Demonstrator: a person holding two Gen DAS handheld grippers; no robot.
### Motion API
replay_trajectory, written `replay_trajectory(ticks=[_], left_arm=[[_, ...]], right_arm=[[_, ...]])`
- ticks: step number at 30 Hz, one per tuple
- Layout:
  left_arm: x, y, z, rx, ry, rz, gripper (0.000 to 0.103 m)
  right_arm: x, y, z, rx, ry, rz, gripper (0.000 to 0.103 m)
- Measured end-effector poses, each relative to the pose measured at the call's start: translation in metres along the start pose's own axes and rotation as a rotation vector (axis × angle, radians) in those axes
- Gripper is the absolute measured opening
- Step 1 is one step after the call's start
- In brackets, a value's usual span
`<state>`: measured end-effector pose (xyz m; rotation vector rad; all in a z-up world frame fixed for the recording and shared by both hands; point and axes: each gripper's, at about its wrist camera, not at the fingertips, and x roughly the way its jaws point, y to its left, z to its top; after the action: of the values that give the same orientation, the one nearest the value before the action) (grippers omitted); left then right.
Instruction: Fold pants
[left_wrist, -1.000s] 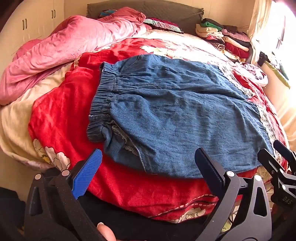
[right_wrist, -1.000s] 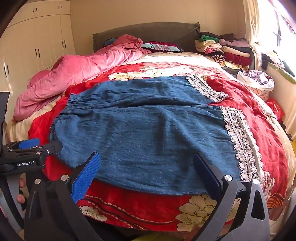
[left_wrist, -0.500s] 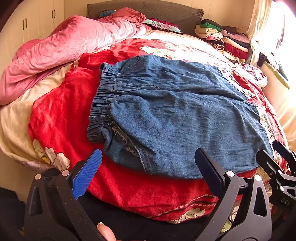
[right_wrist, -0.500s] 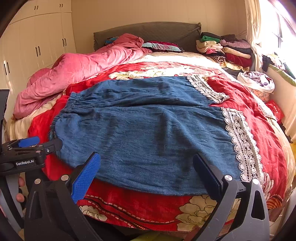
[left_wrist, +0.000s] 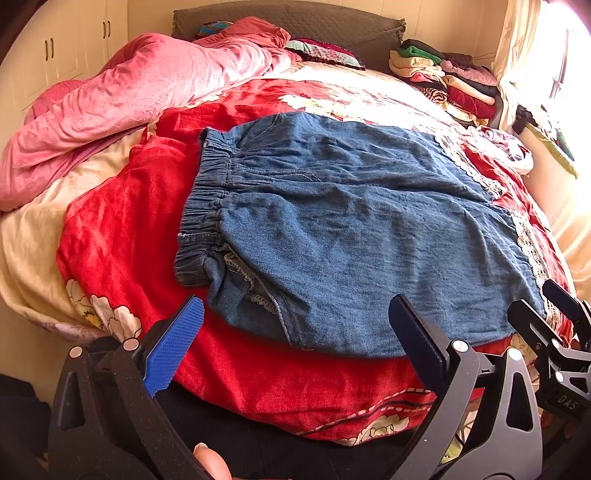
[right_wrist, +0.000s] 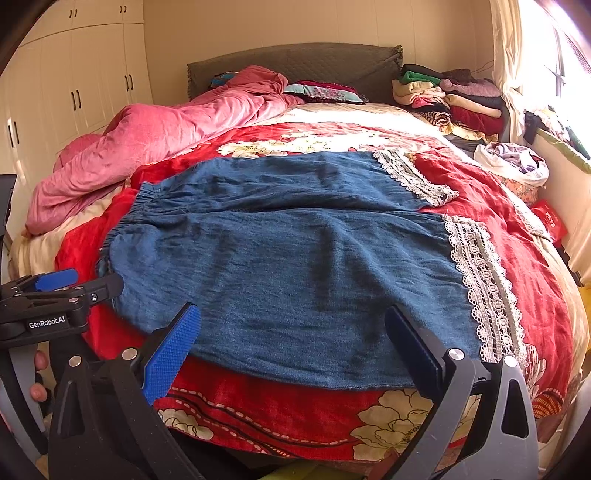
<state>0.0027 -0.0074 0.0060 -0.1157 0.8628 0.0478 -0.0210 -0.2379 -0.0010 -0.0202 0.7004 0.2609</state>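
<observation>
Blue denim pants (left_wrist: 351, 229) with an elastic waistband and white lace hems lie spread flat on a red floral bedspread (left_wrist: 122, 229), waistband to the left, legs to the right. They also show in the right wrist view (right_wrist: 295, 266), lace hems (right_wrist: 484, 288) at right. My left gripper (left_wrist: 299, 336) is open and empty, just short of the waistband corner at the near edge. My right gripper (right_wrist: 295, 339) is open and empty, over the near edge of the front leg. Each gripper appears at the edge of the other's view.
A pink duvet (left_wrist: 122, 92) is bunched at the back left. A stack of folded clothes (right_wrist: 450, 99) sits at the back right by the headboard. A white bag of clothes (right_wrist: 513, 162) lies at the right. Cupboards (right_wrist: 74, 92) stand on the left.
Almost nothing has moved. Both grippers stay open and hover at the near edge of the bed, with only a slight drift of the views.
</observation>
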Motion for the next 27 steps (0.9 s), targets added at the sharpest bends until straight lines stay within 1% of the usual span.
replay_trajectory(ticks=[10, 12, 27], left_arm=[[0.0006, 0.0018, 0.0059, 0.002, 0.002, 0.002, 0.094], [0.0, 0.0013, -0.0016, 0.0, -0.001, 0.001, 0.094], [-0.0007, 0.003, 0.0017, 0.0, -0.006, 0.003, 0.094]], right_arm=[[0.0002, 0.0004, -0.0001, -0.005, 0.002, -0.001, 0.099], [0.0006, 0.0015, 0.0003, -0.012, 0.003, -0.001, 0.099], [0.0015, 0.0051, 0.0021, -0.024, 0.001, -0.001, 0.099]])
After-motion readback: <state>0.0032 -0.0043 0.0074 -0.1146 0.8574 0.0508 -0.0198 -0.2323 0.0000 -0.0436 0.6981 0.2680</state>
